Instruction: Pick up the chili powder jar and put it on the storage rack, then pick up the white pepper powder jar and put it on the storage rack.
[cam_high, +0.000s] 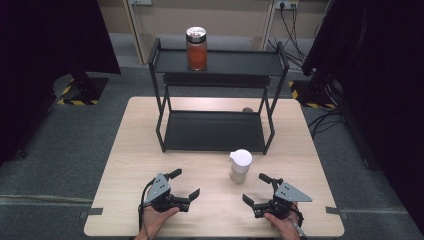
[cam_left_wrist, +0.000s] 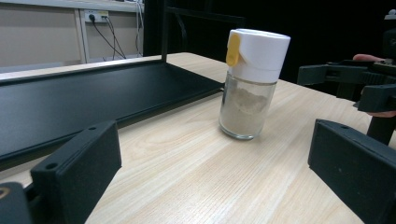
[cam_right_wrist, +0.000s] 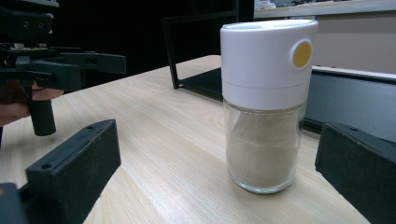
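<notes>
Glass shaker jar (cam_high: 240, 166), white cap, yellow tab, pale powder inside; upright, closed; lower centre of high view, on table before rack.

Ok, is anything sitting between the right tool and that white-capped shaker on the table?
Nothing visible. The right tool is open, apart from the shaker, with bare table between them. In the right gripper view the shaker stands upright ahead, between the open jaws. The left tool is off to the side.

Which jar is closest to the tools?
The white-capped jar of pale powder, standing on the table between both tools. The other, orange jar sits on the rack's top shelf.
</notes>
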